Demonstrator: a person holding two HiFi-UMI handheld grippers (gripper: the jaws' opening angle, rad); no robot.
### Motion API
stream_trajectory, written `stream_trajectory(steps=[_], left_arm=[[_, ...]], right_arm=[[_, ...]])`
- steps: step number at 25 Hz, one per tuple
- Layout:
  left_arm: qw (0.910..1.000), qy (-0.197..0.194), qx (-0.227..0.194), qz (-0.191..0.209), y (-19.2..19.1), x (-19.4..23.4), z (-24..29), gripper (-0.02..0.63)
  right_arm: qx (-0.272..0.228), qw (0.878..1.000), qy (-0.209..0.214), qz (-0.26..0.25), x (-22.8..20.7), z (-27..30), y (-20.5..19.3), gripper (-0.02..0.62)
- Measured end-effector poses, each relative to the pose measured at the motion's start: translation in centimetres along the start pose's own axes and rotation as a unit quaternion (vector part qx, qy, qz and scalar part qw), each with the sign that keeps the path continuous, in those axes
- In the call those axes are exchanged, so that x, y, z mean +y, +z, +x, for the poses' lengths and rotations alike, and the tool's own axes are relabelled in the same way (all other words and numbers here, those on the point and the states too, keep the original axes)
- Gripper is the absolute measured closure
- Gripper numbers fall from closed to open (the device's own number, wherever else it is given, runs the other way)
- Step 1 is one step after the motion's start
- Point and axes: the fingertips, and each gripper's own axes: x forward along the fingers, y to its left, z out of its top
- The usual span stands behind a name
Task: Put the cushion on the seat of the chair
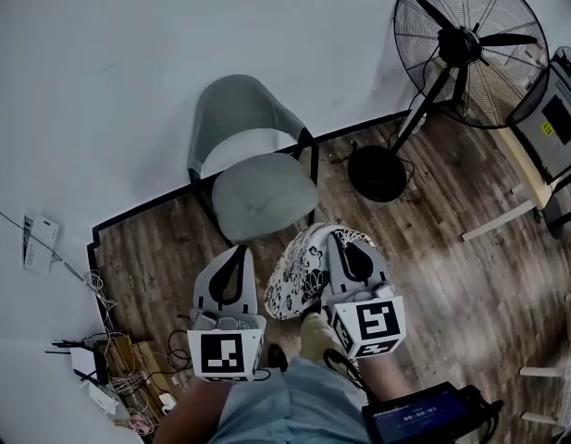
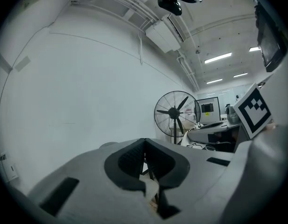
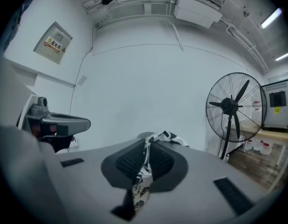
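A grey chair (image 1: 264,195) with a curved backrest stands against the white wall, its round seat bare. A black-and-white patterned cushion (image 1: 299,271) hangs in the air just in front of the chair. My right gripper (image 1: 345,239) is shut on the cushion's edge, and in the right gripper view the fabric (image 3: 144,178) is pinched between the pads. My left gripper (image 1: 234,252) is level with it, to the cushion's left and apart from it. Its jaws (image 2: 144,146) are shut with nothing in them.
A large black pedestal fan (image 1: 470,44) stands right of the chair, its round base (image 1: 378,172) on the wooden floor. A wooden desk (image 1: 535,160) lies at the far right. Tangled cables and a router (image 1: 109,359) sit by the wall at lower left.
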Motion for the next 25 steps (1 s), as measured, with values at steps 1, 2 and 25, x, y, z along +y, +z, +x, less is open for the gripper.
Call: stream_trajectory(steps=[1,2,25], left_arm=[[1.0,0.002,0.005,-0.005,0.0,-0.1,1.3,0.597],[0.9999,0.006,0.009,-0.007,0.0,-0.1,2.5,0.597],[0.9904,0.137,-0.001,0.016,2.8,6.9,18.4,0.597]], right_arm=[[0.001,1.0,0.005,0.002,-0.8,1.0,-0.1,0.581],[0.002,1.0,0.01,0.004,-1.5,2.1,-0.1,0.581],[-0.025,0.991,0.128,-0.007,-9.6,20.7,5.4,0.581]])
